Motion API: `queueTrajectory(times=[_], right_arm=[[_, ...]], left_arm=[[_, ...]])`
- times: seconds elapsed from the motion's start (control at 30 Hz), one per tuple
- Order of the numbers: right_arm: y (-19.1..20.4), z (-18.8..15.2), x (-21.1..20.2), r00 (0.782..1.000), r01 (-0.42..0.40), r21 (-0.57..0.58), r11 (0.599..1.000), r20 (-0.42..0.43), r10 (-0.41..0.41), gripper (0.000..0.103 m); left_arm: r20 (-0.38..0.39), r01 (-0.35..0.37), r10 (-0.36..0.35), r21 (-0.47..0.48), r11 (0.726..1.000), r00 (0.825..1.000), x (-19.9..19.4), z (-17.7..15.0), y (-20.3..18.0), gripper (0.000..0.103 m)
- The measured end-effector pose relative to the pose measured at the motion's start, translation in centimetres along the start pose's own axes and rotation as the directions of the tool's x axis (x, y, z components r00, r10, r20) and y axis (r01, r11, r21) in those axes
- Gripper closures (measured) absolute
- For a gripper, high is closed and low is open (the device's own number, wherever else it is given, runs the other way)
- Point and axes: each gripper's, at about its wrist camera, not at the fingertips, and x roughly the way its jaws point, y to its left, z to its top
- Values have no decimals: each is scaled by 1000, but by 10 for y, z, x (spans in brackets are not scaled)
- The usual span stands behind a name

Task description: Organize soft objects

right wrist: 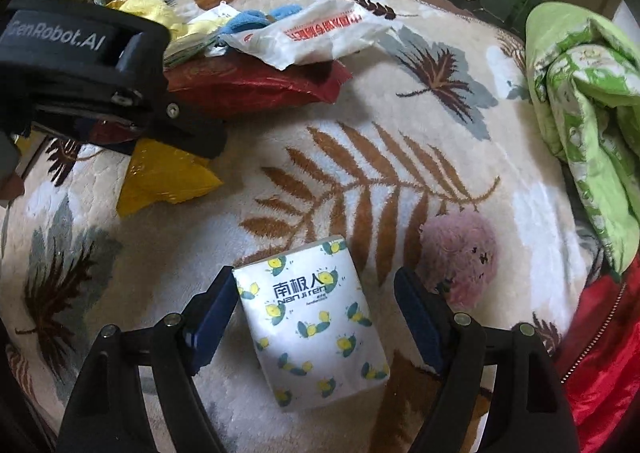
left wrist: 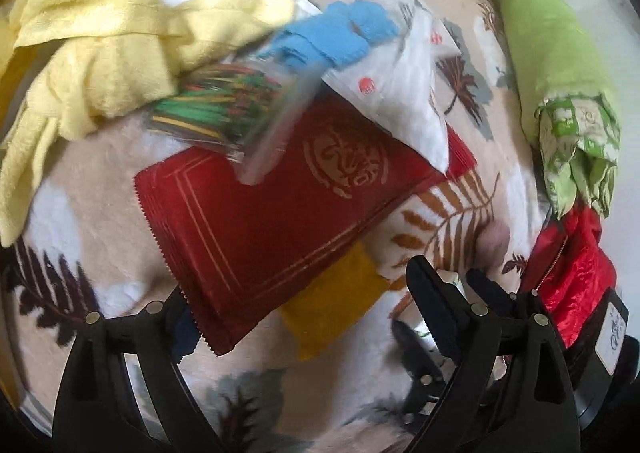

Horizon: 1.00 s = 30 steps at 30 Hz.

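Observation:
My right gripper (right wrist: 314, 271) is open and points down at a white tissue pack (right wrist: 320, 329) with lemon prints, which lies flat between its fingers. The left pad sits at the pack's corner and the right pad stands apart from it. My left gripper (left wrist: 298, 275) is open over the near corner of a red packet (left wrist: 280, 205) and a yellow pouch (left wrist: 332, 293), gripping neither. A white plastic packet (left wrist: 400, 101), a blue fluffy cloth (left wrist: 340, 37), a clear bag of coloured strips (left wrist: 216, 109) and a yellow towel (left wrist: 92, 53) are piled behind the red packet.
Everything lies on a leaf-patterned plush blanket (right wrist: 360, 173). A pink pompom (right wrist: 460, 253) sits just right of the right gripper's right finger. A rolled green blanket (right wrist: 580, 93) and red satin cloth (right wrist: 600, 353) lie along the right side.

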Motion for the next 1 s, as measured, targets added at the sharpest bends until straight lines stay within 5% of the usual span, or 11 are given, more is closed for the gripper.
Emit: queueTrajectory(times=[0.3,0.43,0.67,0.8,1.0], right_arm=[[-6,-1,1,999,-51,22,998,11,51,23],[-1,-6,-3,998,-54,15,998,21,54,23],[-7,-8,-6,998,-57,61,996,36,55,23],[-11,-6,-2,997,-73,85,994,37,71,23],[-17,-2,4,994,-107,92,990,30,104,23]], left_arm=[[-71,-16,24,108,994,997,-7,-16,20,12],[-70,-32,35,49,998,997,-20,-14,43,12],[-8,-44,44,-46,998,999,-8,-6,21,12],[6,-116,117,-101,988,993,4,7,3,6],[-5,-175,176,62,983,984,24,-3,-24,1]])
